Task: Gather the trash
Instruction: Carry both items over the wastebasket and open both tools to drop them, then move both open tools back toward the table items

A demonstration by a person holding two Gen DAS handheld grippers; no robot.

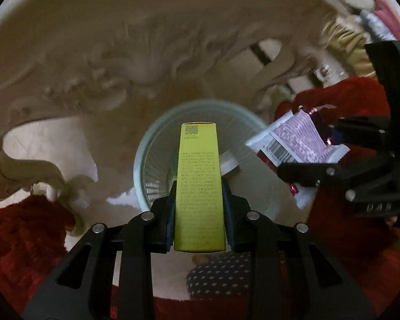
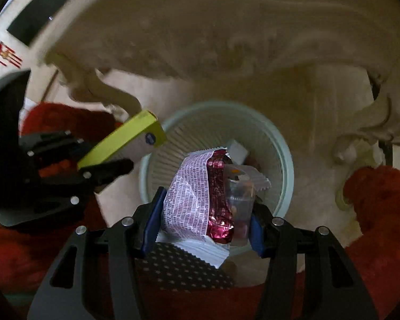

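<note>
Gripping a yellow box (image 1: 199, 186) tightly, the left gripper (image 1: 199, 208) hangs above the bin (image 1: 146, 144); beside it the right gripper (image 2: 204, 218) clamps a crumpled wrapper (image 2: 192, 200) over the same bin.

The bin (image 2: 285, 160) mouth lies open below both loaded tongs, with only a white box (image 2: 237, 149) deep inside. The carved surface (image 1: 120, 66) hangs close over its far rim; its curled legs (image 2: 370, 138) flank it.
</note>
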